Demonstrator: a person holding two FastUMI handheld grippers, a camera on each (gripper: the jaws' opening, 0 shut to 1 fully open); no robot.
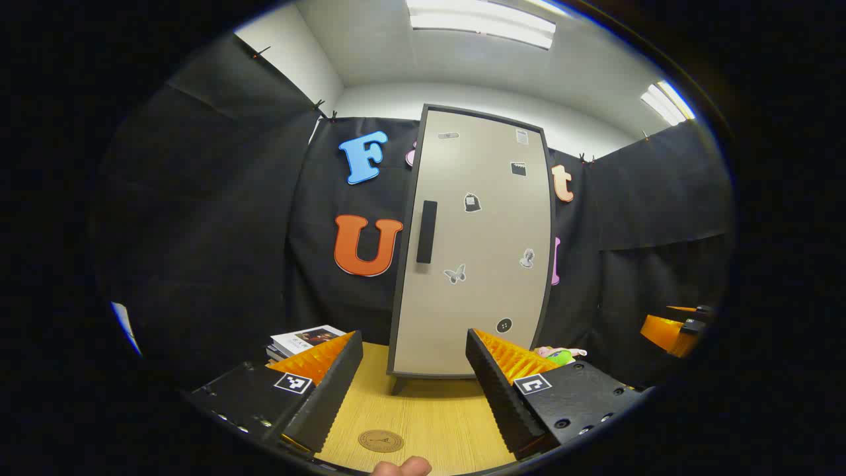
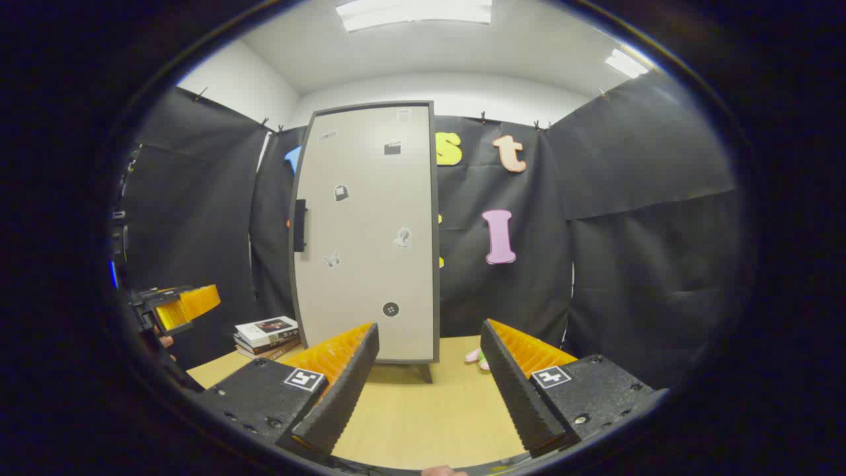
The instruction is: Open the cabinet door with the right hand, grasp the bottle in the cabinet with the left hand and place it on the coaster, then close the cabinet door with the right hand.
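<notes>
A tall beige cabinet [image 1: 472, 251] stands at the back of the wooden table, its door closed, with a dark vertical handle [image 1: 427, 232] near its left edge. A round brown coaster [image 1: 381, 440] lies on the table close in front of my left gripper [image 1: 414, 357], which is open and holds nothing. In the right gripper view the cabinet [image 2: 367, 231] stands left of centre, its handle [image 2: 300, 225] on the left edge. My right gripper [image 2: 429, 350] is open, apart from the door. The closed door hides the bottle.
A stack of books [image 1: 301, 341] lies left of the cabinet. A small pink and green toy [image 1: 560, 355] lies to its right. The left gripper [image 2: 175, 305] shows at the left edge of the right gripper view, the right gripper [image 1: 674, 327] at the right edge of the left gripper view.
</notes>
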